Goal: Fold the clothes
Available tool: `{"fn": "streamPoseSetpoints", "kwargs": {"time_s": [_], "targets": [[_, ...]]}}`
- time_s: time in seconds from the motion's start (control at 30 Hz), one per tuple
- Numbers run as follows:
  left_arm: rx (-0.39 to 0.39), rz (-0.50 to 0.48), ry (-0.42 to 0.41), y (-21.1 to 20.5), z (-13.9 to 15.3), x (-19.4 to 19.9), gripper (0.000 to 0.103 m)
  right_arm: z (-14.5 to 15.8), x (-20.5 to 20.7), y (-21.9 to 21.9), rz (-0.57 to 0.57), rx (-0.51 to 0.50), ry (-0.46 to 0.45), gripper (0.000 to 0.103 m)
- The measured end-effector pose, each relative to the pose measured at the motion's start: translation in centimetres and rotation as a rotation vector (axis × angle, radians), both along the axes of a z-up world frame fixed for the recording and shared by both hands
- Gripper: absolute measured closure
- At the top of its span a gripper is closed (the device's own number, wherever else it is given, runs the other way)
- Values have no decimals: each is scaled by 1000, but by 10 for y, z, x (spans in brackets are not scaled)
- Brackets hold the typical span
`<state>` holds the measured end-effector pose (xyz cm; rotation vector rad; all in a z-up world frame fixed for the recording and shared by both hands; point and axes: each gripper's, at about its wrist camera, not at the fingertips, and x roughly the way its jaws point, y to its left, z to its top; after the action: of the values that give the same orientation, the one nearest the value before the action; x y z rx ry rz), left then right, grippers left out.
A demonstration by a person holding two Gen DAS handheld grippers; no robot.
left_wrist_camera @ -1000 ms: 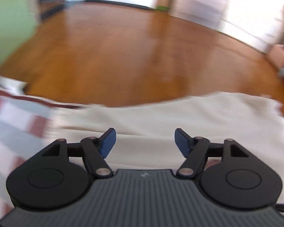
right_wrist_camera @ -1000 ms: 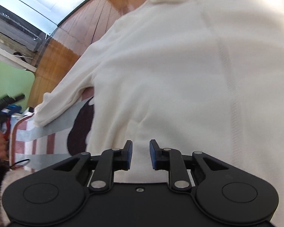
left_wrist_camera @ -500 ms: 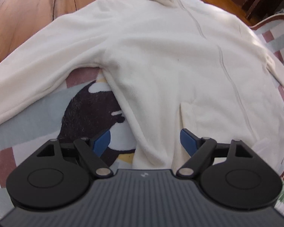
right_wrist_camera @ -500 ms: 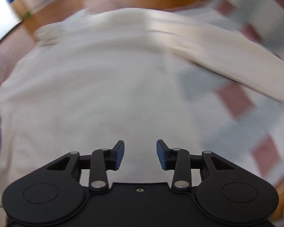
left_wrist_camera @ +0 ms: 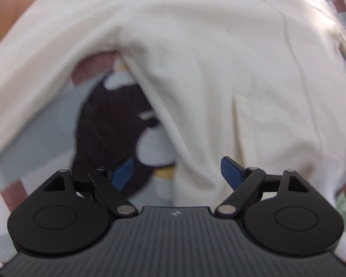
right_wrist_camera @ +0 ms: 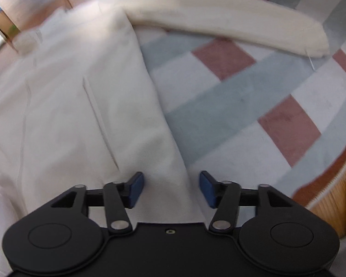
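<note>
A cream fleece zip jacket [left_wrist_camera: 207, 69] lies spread flat on a checked rug, front up. In the left wrist view its left sleeve [left_wrist_camera: 34, 57] stretches out to the side. My left gripper [left_wrist_camera: 176, 173] is open just above the jacket's lower left hem corner, holding nothing. In the right wrist view the jacket body [right_wrist_camera: 80, 103] fills the left and its other sleeve [right_wrist_camera: 230, 27] stretches to the right. My right gripper [right_wrist_camera: 170, 188] is open over the lower right hem corner, holding nothing.
The rug [right_wrist_camera: 253, 103] has grey, white and dusty-red checks and a dark penguin figure [left_wrist_camera: 108, 127] beside the jacket. Wooden floor [right_wrist_camera: 329, 198] shows past the rug's curved edge at lower right and at the top left of the left wrist view [left_wrist_camera: 9, 4].
Both grippers swung down toward the jacket's bottom hem. The left came closer to the left corner. The right turned to the right side and opened wider.
</note>
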<state>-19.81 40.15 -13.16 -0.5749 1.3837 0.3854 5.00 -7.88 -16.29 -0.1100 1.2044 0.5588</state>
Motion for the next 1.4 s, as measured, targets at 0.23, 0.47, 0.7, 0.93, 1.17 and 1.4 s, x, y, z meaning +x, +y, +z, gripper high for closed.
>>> {"fn": "streamPoseSetpoints", "kwargs": {"time_s": [0.23,0.47,0.7,0.93,1.17,1.4], "targets": [[-52,128,-16,-26,-24,-12,6,7,-9,2,45,53,-126,95],[109,-90,-22,-71,2,-29,95,74,-6,-19,63,70,-268,98],[206,-131,87,-75,1,-48,91,5,-9,-23,86,-96,-159,98],[325,-148,-132,-88,46,-30,85,21,12,-20,-149,-127,-101,64],[490,-140,-346,-64,100,29,61,104,61,96,-48,-15,40,64],[493,-69,-456,-9,103,101,64,170,100,258,245,-204,166,65]]}}
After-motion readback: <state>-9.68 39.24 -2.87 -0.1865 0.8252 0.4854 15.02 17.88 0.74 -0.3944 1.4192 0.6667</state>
